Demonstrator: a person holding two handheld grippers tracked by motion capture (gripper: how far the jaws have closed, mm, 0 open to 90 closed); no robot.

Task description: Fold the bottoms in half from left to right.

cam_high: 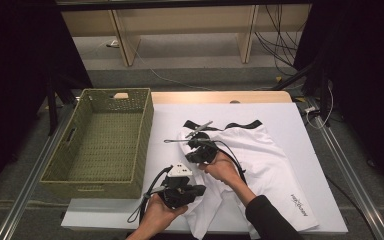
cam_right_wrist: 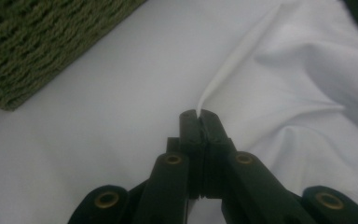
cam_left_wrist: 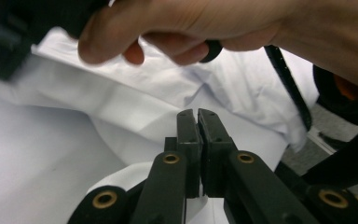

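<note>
the white shirt [cam_high: 260, 160] is spread on the white table [cam_high: 310, 140] right of the basket [cam_high: 105, 140], its left edge pinched in the clenched right gripper [cam_right_wrist: 199, 114], while the left gripper [cam_left_wrist: 198, 114], jaws pressed together on nothing visible, is held nearer the shirt's lower hem.

Black fingers [cam_right_wrist: 214, 135] with brass rivets; dark sleeve [cam_high: 270, 220].

The high view looks forward and down from above the near edge of the worktop [cam_high: 290, 125]. Each tool's camera sits very close to the white shirt [cam_high: 260, 155], low in its frame. All three share that shirt; the right one catches the green basket [cam_right_wrist: 37, 42] upper left.
</note>
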